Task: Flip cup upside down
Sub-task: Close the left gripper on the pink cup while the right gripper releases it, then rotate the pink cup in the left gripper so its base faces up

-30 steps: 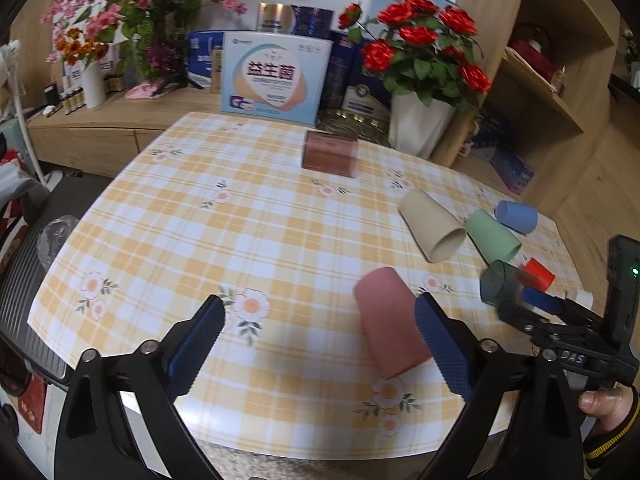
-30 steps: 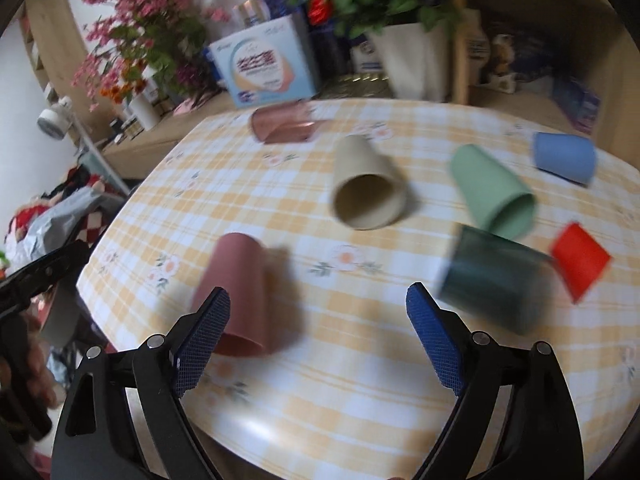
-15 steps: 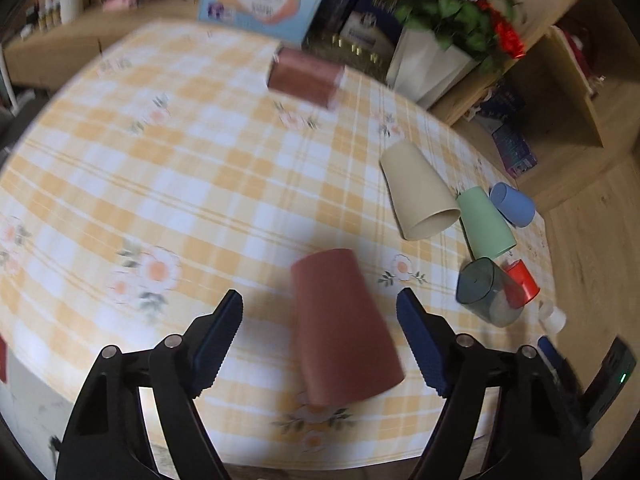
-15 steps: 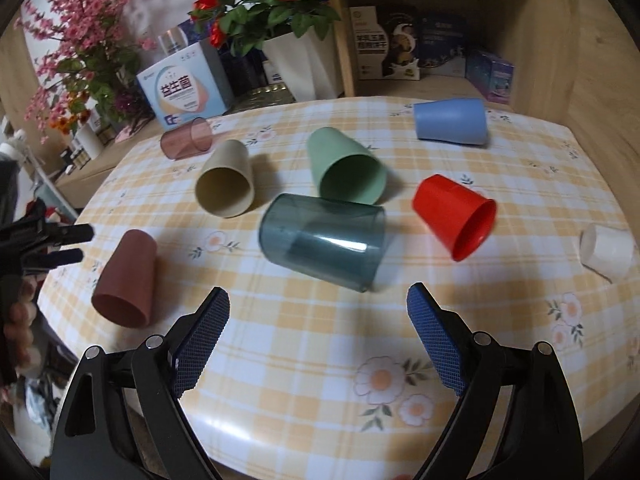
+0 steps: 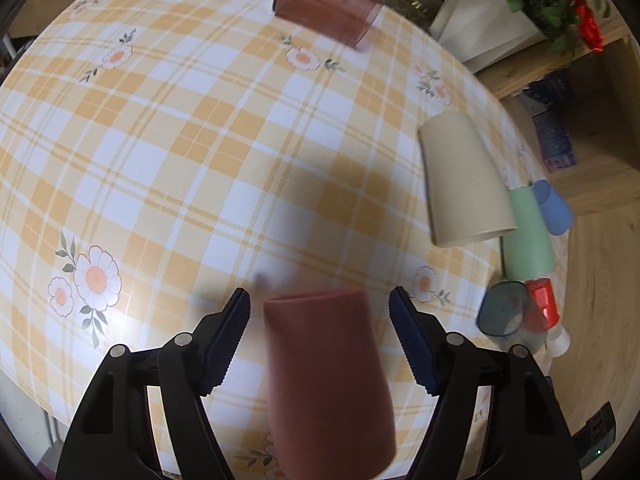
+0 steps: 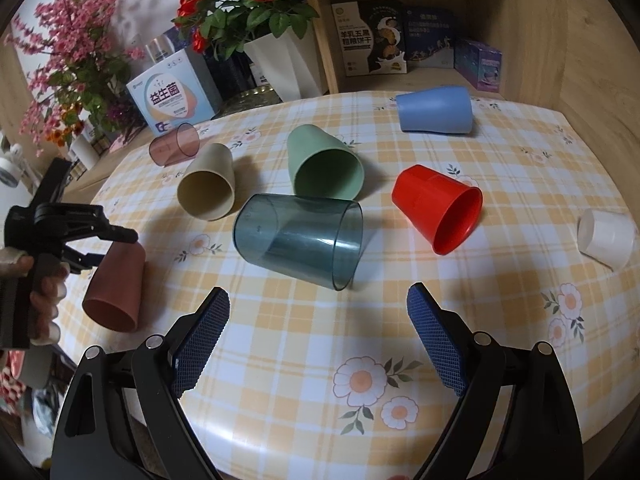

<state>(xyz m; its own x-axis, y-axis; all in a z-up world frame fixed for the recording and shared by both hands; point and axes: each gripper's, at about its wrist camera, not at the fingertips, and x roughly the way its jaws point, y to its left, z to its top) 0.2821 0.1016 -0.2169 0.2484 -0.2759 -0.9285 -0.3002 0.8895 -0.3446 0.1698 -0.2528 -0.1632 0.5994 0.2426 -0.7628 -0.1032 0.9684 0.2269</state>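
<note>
A dusty-pink cup lies on its side near the table's front left edge, mouth toward the edge; it also shows in the right wrist view. My left gripper is open with its jaws on either side of this cup, not touching it. In the right wrist view the left gripper hangs just above the cup's base. My right gripper is open and empty above the tablecloth, just in front of a clear teal cup lying on its side.
Several other cups lie on their sides on the checked tablecloth: beige, green, red, blue, small white and a clear pink one. A vase of red roses and boxes stand behind.
My left gripper has moved forward and down over the dusty-pink cup, which now lies between its open jaws. My right gripper has pulled back slightly from the teal cup.
</note>
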